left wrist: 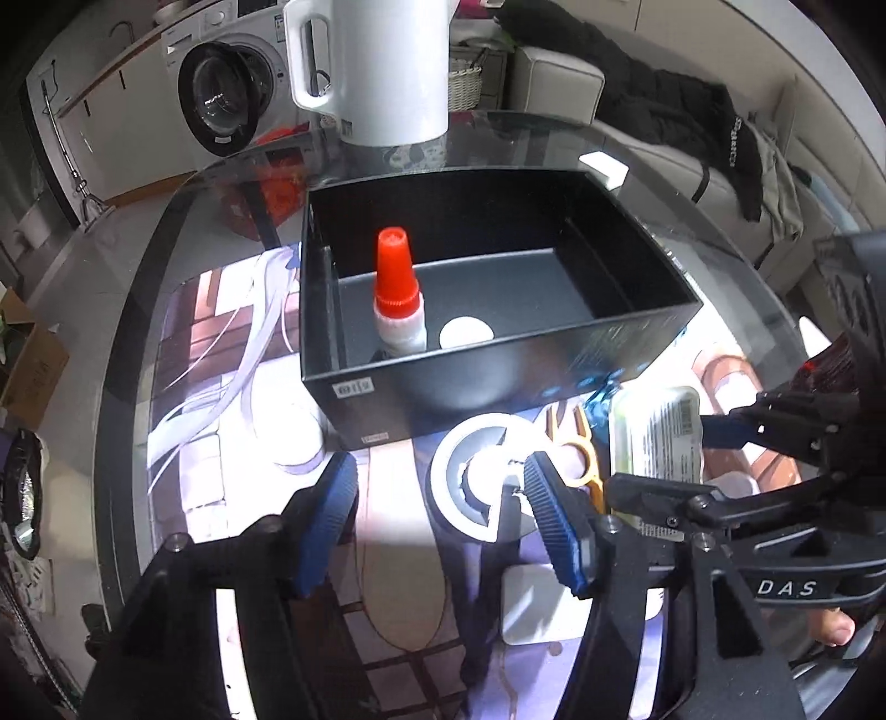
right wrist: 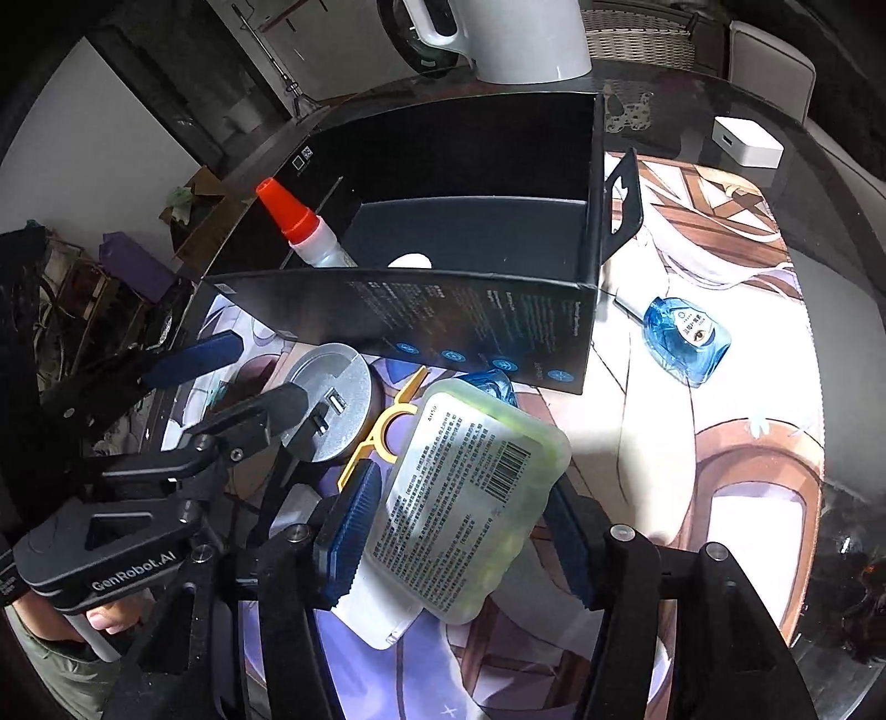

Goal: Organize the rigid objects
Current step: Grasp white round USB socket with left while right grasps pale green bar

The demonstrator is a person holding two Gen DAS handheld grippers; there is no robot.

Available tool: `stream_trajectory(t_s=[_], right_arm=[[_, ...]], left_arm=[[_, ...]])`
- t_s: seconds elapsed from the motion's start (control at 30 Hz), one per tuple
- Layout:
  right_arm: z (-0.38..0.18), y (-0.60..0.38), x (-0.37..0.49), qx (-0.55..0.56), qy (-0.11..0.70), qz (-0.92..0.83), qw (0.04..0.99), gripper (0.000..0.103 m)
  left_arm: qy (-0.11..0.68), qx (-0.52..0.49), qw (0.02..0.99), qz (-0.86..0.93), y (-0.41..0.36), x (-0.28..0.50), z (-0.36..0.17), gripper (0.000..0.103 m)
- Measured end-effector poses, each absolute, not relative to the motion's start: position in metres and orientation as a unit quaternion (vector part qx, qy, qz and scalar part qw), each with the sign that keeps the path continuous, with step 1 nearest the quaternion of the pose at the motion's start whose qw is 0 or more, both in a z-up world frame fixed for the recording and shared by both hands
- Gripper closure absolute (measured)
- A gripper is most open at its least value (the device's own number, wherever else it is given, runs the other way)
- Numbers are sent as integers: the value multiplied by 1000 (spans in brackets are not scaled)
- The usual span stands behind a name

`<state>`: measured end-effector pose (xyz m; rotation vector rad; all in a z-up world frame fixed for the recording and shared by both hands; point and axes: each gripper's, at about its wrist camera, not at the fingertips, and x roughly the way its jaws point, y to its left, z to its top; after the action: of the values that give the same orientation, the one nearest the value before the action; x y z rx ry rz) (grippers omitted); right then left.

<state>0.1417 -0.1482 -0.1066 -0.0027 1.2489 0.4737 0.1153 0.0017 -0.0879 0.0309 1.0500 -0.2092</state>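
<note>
An open black box (left wrist: 498, 354) (right wrist: 476, 327) stands on the printed mat. Inside it stands a glue bottle with an orange cap (left wrist: 397, 293) (right wrist: 302, 230) beside a small white round lid (left wrist: 466, 332) (right wrist: 411, 260). My right gripper (right wrist: 459, 531) is shut on a frosted green flat case with a barcode label (right wrist: 470, 498) (left wrist: 662, 432), held just in front of the box. My left gripper (left wrist: 437, 482) is open and empty above a grey round disc (left wrist: 470, 482) (right wrist: 332, 399). A yellow clip (right wrist: 382, 437) (left wrist: 581, 459) lies between disc and case.
A white kettle (left wrist: 382, 66) (right wrist: 520, 39) stands behind the box. A blue correction-tape dispenser (right wrist: 686, 338) lies right of the box, another blue one (right wrist: 493, 385) at its front. A small white block (right wrist: 747, 144) sits far right. The glass table edge (left wrist: 127, 310) curves at left.
</note>
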Motion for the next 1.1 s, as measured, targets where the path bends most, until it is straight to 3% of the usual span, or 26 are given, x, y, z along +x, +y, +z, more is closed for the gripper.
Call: stream_trajectory(t_s=[0.17,0.23,0.3,0.53,1.1], right_arm=[[-98,-158,141,2,571,214,792,56],[-91,-162,139,3,566,219,795,69],[-84,-163,136,-6,559,217,800,74],[-83,-151,125,-26,555,238,796,85],[-101,-122,107,-96,554,243,790,87]], left_arm=[[507,31,854,-111,-13,117,-94,39],[511,41,851,-113,-22,119,-98,39],[515,50,849,-112,-31,121,-102,39],[525,48,843,-106,-34,128,-106,46],[537,54,837,-95,-23,120,-113,46]])
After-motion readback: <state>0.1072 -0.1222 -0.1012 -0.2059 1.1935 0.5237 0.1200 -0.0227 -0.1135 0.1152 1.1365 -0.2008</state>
